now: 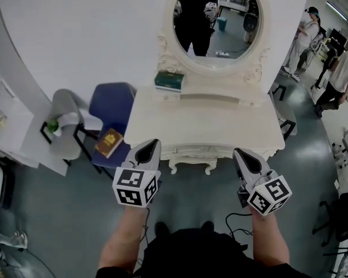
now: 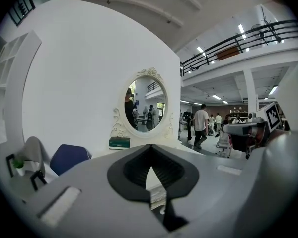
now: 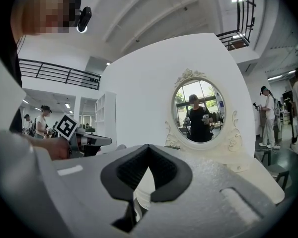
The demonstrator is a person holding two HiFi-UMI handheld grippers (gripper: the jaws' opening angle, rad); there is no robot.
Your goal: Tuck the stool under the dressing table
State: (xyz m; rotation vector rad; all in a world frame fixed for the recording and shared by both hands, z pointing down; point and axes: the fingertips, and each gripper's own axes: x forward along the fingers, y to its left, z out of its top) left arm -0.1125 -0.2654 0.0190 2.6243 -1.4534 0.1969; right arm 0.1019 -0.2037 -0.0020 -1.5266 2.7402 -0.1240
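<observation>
Head view: left gripper (image 1: 153,143) and right gripper (image 1: 238,153), jaws clenched on nothing, hover side by side before the dressing table (image 1: 209,126). A carved white edge (image 1: 190,165) shows beneath the table's front — stool or apron, it cannot be told. A green box (image 1: 169,80) sits at the foot of the mirror (image 1: 214,16), contents unseen — a book (image 1: 109,142) lies on the blue chair (image 1: 113,106) alongside.

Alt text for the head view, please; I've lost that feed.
The left tool and right tool are shut and empty, held before a cream dressing table with an oval mirror. A blue chair carrying a brown book stands at its left.
</observation>
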